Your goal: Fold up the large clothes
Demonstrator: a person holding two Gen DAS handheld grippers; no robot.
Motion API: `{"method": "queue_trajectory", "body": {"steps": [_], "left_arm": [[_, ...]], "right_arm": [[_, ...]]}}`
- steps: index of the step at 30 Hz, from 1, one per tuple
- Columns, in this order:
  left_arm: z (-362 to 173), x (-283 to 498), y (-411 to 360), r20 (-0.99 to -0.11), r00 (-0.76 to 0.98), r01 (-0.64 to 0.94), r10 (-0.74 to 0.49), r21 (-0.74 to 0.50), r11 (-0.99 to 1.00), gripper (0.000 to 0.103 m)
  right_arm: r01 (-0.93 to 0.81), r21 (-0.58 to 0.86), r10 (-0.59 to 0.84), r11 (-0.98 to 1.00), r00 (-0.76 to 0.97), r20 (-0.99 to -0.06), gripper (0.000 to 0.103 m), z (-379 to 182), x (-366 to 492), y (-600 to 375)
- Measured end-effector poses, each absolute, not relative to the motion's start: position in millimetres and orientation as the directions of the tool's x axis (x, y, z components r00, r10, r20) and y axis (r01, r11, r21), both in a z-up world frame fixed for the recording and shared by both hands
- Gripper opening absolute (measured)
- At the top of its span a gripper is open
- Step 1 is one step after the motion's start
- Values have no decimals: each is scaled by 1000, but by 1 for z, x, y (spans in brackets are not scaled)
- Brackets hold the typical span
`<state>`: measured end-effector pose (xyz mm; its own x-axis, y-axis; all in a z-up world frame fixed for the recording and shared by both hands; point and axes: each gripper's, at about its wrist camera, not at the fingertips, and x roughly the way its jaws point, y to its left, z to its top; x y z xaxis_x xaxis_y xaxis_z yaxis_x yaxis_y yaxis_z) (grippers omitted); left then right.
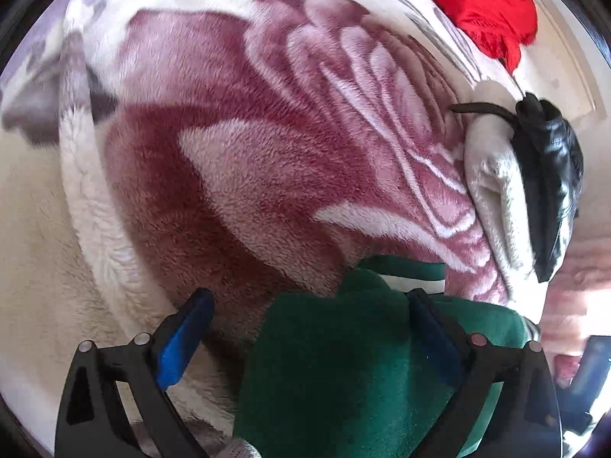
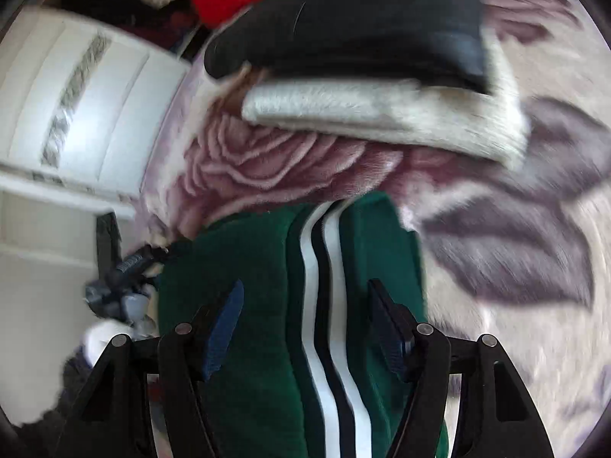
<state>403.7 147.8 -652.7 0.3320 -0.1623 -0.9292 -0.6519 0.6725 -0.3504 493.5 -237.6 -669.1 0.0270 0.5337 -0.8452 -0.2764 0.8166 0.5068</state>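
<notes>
A dark green garment (image 1: 343, 362) with white and black stripes (image 2: 328, 305) lies bunched on a fleece blanket with a big rose print (image 1: 267, 152). My left gripper (image 1: 305, 305) has its jaws wide apart, with the green cloth bulging up between the blue pads (image 1: 183, 339); they do not pinch it. My right gripper (image 2: 305, 316) is also spread wide, straddling the striped part of the green garment (image 2: 248, 305). The other gripper (image 2: 126, 267) shows at the left of the right wrist view.
A folded cream fleece (image 2: 382, 114) with a black garment on top (image 2: 362, 19) lies beyond the green one; both also show in the left wrist view (image 1: 550, 175). A red garment (image 1: 477, 4) sits further back. White furniture (image 2: 76, 95) stands at the left.
</notes>
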Motion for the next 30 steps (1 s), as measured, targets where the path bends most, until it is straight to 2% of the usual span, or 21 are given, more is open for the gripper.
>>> {"method": "queue_trajectory", "body": {"steps": [2, 4, 7, 9, 12, 13, 14, 15, 16, 19, 22, 24, 25, 26, 27, 28, 30], "left_arm": [[-645, 396, 146, -918, 356, -650, -175, -378, 659, 103], [-632, 388, 144, -907, 382, -641, -174, -396, 658, 103], [-603, 376, 137, -890, 437, -603, -131, -398, 692, 103], [-592, 369, 130, -899, 431, -584, -74, -341, 737, 103], [-602, 365, 127, -919, 391, -581, -52, -290, 760, 103], [-606, 364, 126, -920, 387, -584, -61, -296, 756, 103], [-609, 363, 127, -916, 395, -585, -75, -314, 748, 103], [-610, 362, 127, -914, 399, -587, -75, -318, 744, 103], [-609, 360, 127, -914, 399, -589, -69, -313, 745, 103], [-605, 357, 124, -912, 405, -581, -62, -309, 753, 103], [-594, 352, 117, -920, 390, -571, -32, -269, 775, 103], [-578, 340, 114, -915, 402, -562, -4, -251, 788, 103], [-575, 335, 114, -913, 408, -564, 1, -250, 787, 103], [-569, 325, 114, -908, 420, -572, 2, -263, 777, 103], [-567, 319, 114, -904, 427, -578, -12, -283, 766, 103], [-568, 308, 113, -899, 436, -584, -51, -325, 744, 103], [-575, 297, 110, -895, 434, -589, -102, -367, 720, 103]], "right_arm": [[-297, 390, 410, 871, 4, -912, 67, -686, 502, -224], [-262, 411, 417, 873, -34, -908, 67, -692, 505, -230], [-208, 428, 441, 879, 18, -897, 68, -679, 507, -252], [-173, 431, 442, 886, 31, -896, 69, -681, 509, -264], [-133, 474, 471, 870, -57, -880, 73, -707, 515, -266], [-108, 503, 495, 858, -87, -864, 71, -716, 517, -265], [-82, 521, 515, 850, -81, -853, 61, -721, 517, -268], [-84, 560, 557, 824, -61, -828, 14, -718, 517, -267], [-104, 558, 556, 823, -50, -829, 11, -712, 516, -264], [-157, 490, 503, 858, 60, -862, 10, -680, 515, -265], [-161, 469, 476, 868, 7, -879, 11, -697, 519, -262], [-192, 488, 487, 851, -54, -872, 17, -704, 522, -258], [-185, 509, 503, 840, -84, -860, 38, -703, 524, -262], [-173, 514, 502, 840, -110, -858, 53, -700, 526, -269], [-164, 540, 527, 825, -122, -841, 76, -696, 526, -280], [-167, 557, 542, 814, -126, -831, 95, -694, 524, -288], [-189, 592, 562, 784, -191, -805, 101, -703, 514, -297]]}}
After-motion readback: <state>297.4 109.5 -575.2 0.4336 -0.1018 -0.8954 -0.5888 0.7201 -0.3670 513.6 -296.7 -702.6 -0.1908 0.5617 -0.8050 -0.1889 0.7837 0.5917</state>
